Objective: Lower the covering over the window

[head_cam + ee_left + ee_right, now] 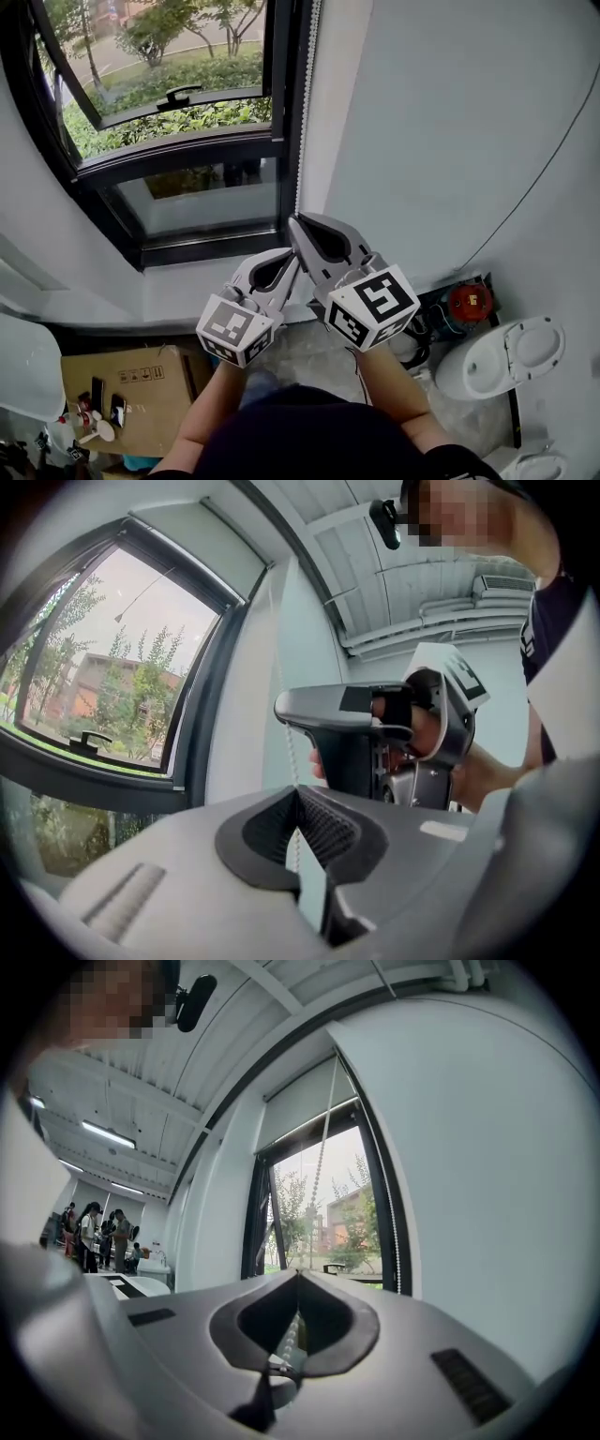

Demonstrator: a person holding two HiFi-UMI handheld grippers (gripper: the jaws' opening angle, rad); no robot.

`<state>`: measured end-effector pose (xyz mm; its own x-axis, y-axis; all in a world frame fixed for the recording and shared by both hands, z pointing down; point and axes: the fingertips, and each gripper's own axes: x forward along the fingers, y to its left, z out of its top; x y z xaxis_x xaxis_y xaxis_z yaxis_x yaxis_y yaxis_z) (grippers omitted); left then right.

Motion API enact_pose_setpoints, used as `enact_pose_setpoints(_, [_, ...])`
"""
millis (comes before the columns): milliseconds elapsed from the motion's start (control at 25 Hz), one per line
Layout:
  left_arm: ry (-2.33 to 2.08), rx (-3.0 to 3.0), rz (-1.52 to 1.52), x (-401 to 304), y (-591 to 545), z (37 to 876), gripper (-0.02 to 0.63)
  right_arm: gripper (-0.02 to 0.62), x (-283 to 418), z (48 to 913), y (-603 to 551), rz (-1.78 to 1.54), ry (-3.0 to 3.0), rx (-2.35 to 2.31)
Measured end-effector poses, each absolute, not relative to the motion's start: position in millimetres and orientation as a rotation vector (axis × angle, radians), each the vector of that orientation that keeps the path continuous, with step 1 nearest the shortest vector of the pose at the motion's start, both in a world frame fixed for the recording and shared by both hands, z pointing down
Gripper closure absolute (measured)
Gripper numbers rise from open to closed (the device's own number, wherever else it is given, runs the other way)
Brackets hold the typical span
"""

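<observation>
Window-side [187,122], left gripper [294,256] and right gripper [293,220] clamp chain [303,141].

My head cam looks steeply down from above: left gripper [292,255] and right gripper [296,223] mid-frame, window [178,122] upper left. Left gripper cam sits right on its jaws, looking level past the right gripper, window at frame left. Right gripper cam faces that same window dead centre. Both catch the bead chain [290,752] close up.

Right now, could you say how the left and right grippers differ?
The right gripper grips the bead chain higher up; the left gripper grips it just below. The right gripper reaches in from the right, the left gripper from the left. Both are shut on the chain.
</observation>
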<state>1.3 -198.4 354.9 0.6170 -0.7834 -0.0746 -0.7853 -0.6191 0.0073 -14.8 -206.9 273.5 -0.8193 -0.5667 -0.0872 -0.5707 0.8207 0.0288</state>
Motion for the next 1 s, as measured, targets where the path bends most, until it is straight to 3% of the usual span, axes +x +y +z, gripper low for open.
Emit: enact_pose_setpoints(1000, [1.374, -2.962, -0.088, -11.1, -194.6, 445.5, 0.594, 0.581, -28.6, 365.6, -214.3, -0.067, 2.979, -1.191])
